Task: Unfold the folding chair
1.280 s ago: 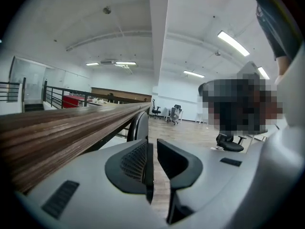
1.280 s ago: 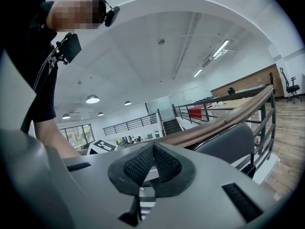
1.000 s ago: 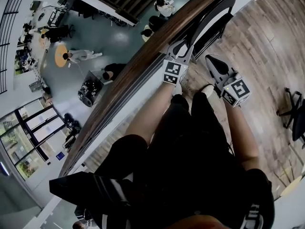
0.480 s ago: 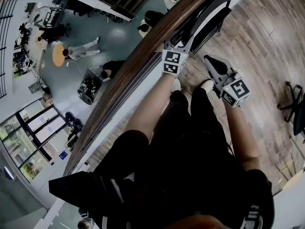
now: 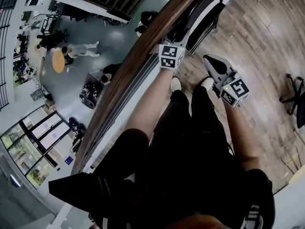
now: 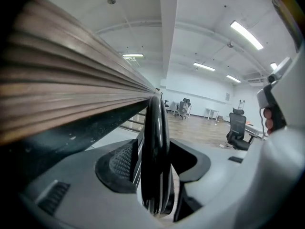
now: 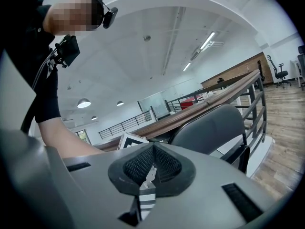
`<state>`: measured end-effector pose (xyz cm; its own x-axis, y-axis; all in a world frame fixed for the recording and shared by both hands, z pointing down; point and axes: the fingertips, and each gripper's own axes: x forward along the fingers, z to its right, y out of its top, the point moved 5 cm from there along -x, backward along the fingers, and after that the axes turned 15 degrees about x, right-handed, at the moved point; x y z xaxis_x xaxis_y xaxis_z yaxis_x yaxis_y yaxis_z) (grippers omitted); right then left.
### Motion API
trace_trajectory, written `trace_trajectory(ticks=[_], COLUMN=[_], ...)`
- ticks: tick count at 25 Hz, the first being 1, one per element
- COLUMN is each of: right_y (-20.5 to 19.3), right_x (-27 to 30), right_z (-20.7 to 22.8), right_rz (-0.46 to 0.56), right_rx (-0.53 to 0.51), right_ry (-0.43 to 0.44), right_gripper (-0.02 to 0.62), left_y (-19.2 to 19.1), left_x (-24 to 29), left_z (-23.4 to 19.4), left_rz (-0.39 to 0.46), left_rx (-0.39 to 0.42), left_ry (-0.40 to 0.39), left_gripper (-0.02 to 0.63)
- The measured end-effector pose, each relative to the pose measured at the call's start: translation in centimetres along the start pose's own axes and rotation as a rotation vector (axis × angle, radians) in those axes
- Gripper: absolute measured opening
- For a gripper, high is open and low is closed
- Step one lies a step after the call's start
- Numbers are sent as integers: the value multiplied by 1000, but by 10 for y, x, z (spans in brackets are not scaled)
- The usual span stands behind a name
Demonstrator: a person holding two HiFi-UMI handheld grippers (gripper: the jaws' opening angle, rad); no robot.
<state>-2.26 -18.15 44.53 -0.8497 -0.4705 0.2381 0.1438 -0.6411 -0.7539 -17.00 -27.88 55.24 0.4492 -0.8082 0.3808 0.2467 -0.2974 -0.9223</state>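
The folded black chair (image 5: pixel 206 14) leans against the balcony railing at the top of the head view. My left gripper (image 5: pixel 178 36) reaches to the chair's frame. In the left gripper view the black frame tube (image 6: pixel 155 156) stands upright between the wide-spread jaws, and a gap shows beside it. My right gripper (image 5: pixel 208 59) hangs to the right of the chair, shut and empty, above the wooden floor. The right gripper view shows the chair's grey backrest (image 7: pixel 209 127) just ahead of the closed pads (image 7: pixel 143 166).
A wooden handrail (image 5: pixel 138 66) runs diagonally beside the chair, with a drop to a lower floor beyond it. The person's legs and shoes (image 5: pixel 175 84) stand close behind the grippers. An office chair (image 5: pixel 295 101) stands on the plank floor at the right.
My left gripper has moved forward and a little down along the railing onto the chair's frame. The right gripper has barely shifted.
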Motion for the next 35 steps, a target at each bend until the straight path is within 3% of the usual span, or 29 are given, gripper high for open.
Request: trace_trajectory(ticks=[6,13,24,30,35], right_y=[-6,-12,-29,-41,-53], right_x=[-8,-17,-41,-49,-47], right_z=[-2,-5,2,28,74], right_rz=[2,26,75,90,102], right_rx=[-2,13,65,149,324], right_ry=[-8,-39,-104,-196,-279], right_gripper=[6,6,6,8,8], left_y=[1,3,12,14,18], left_x=[4,2,0,-3,-2], left_z=[6,13,69,91,106], left_rz=[-3,-18,-18,-17,-29], left_rx=[-1,0,46,69,80], left_ry=[-49,-71,-111,-121,-122], left_gripper=[120,112,104,101,100])
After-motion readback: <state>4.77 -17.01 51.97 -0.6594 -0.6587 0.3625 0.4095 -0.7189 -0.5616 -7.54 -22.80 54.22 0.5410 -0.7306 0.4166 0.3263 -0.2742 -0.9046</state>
